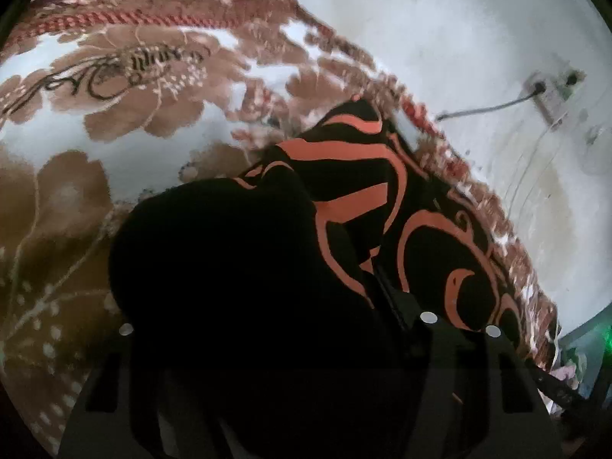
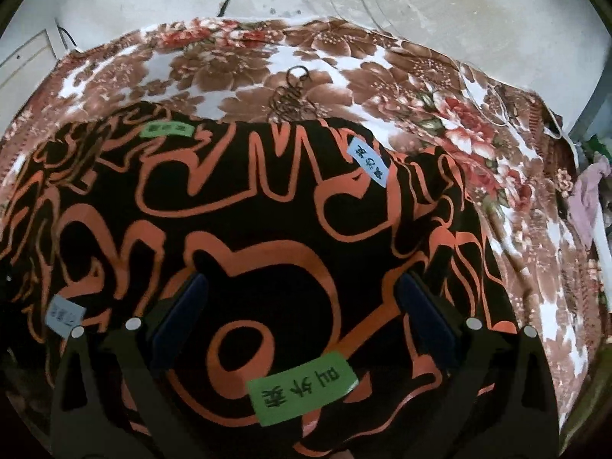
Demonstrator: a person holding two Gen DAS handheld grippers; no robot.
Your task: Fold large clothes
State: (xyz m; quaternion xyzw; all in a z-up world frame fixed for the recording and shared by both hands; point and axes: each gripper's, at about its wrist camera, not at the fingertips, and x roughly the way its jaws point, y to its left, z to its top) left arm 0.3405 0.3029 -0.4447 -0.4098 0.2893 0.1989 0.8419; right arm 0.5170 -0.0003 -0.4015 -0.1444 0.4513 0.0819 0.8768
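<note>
Lying across a brown-and-white floral plush blanket point(image 2: 317, 57) is the black garment w/ orange swirl print point(image 2: 237, 206), spread wide in right wrist view and covering most of the lower frame. Left to right there: pale grey-blue tape label point(image 2: 64, 313) at far left edge of garment, small green tape label point(image 2: 166, 129) near its far hem, big green tape label w/ black handwritten characters point(image 2: 302, 392) close to cam between the fingers, pale blue tape label w/ writing point(image 2: 368, 160) on upper right of cloth. Right gripper point(image 2: 302, 298) has jaws spread wide apart above the fabric, blue pads point(image 2: 179, 313) showing on inner faces, nothing clamped between them; contact w/ cloth can't be confirmed. Further right: blanket edge, then pinkish cloth bundle point(image 2: 585, 199) off to the side. In left wrist view, blanket fills left half; a bunched fold of the same garment rises up centre, dark and blurred. Left gripper point(image 1: 283, 294) is mostly buried under that fold, so the left finger is hidden, and right finger point(image 1: 394, 298) sits against cloth. Jaws look partly closed w/ fabric between them, but whether pads actually pinch it, can't tell. Right of it: whitish wall point(image 1: 478, 57) w/ a grey cable point(image 1: 493, 109) and socket point(image 1: 554, 88).
</note>
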